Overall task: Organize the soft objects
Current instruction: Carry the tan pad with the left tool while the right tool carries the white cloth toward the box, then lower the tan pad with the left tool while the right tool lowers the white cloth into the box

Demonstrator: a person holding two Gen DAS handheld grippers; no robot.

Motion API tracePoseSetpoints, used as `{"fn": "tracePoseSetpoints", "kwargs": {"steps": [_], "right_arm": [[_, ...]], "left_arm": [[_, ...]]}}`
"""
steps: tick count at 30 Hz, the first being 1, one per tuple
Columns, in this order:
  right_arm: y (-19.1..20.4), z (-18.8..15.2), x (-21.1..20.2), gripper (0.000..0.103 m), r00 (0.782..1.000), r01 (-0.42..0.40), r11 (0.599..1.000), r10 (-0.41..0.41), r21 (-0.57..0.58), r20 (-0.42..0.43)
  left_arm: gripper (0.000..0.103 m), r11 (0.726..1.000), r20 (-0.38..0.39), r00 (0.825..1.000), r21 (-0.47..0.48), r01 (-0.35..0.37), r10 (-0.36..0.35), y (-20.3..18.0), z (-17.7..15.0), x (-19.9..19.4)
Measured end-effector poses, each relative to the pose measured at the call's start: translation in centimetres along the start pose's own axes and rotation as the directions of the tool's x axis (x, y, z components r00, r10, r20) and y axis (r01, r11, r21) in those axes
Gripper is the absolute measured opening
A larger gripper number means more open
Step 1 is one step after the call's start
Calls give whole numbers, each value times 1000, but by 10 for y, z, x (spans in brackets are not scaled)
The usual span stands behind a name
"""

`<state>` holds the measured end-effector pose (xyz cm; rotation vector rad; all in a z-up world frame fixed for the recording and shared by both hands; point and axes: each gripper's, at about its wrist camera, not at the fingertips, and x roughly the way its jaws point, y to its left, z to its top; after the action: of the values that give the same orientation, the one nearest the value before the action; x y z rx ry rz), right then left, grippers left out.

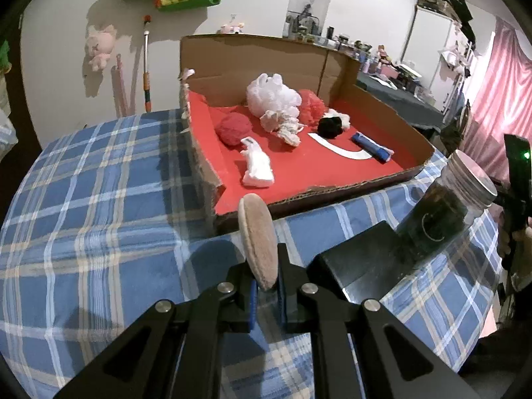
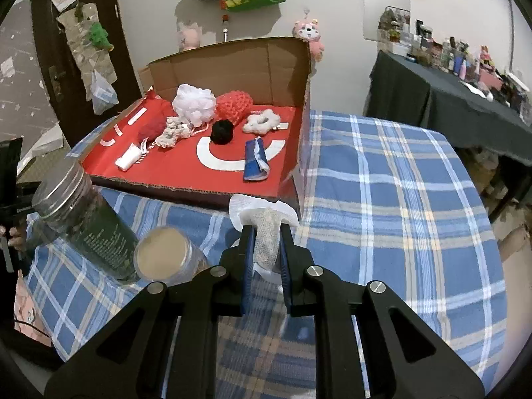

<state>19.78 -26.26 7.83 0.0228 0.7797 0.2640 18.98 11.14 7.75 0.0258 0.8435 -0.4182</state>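
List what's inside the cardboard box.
In the cardboard box, on its red lining: white mesh pouf, red knitted ball, black pompom, white scrunchie, blue packet, folded white cloth. Anything behind the pouf is hidden.

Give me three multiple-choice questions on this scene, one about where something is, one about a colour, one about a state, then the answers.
1. Where is the white mesh bath pouf?
A. inside the cardboard box
B. on the checked cloth
C. hanging on the wall

2. What colour lines the floor of the open cardboard box?
A. green
B. red
C. yellow

3. What is the left tool doing?
A. standing open and empty
B. pinching a round beige powder puff
C. gripping the jar

Answers: 1 A, the pouf sits on the box floor by the back wall. 2 B, the lining is red. 3 B, the round beige powder puff stands edge-on between its pads.
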Motion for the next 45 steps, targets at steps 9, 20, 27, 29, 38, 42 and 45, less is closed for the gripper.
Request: {"fn": "tracePoseSetpoints", "kwargs": {"steps": [9,20,27,29,38,42,45], "right_arm": [[3,10,8,14,1000,-26,999,26,-18,-5],[11,26,15,14,996,-84,996,84,-36,-2],[23,48,23,14,990,-143,987,143,-70,-7],[28,57,28,14,987,-161,983,160,-85,-16],[52,95,74,14,974,-208,966,189,-153,-125],[58,106,94,14,965,-220,961,189,-166,-182],[59,112,109,14,956,-224,962,186,-157,-228]], "left_arm": [[10,999,-2,1000,35,15,-15,-1,11,5],[10,997,3,999,71,35,-36,-7,26,4],[10,992,6,996,90,92,-92,-18,48,4],[10,988,-6,992,91,124,-124,-24,59,9],[10,973,-128,969,60,222,-214,-56,105,56],[10,969,-191,952,20,247,-238,-62,115,81],[10,968,-238,940,-8,250,-245,-64,120,98]]}}
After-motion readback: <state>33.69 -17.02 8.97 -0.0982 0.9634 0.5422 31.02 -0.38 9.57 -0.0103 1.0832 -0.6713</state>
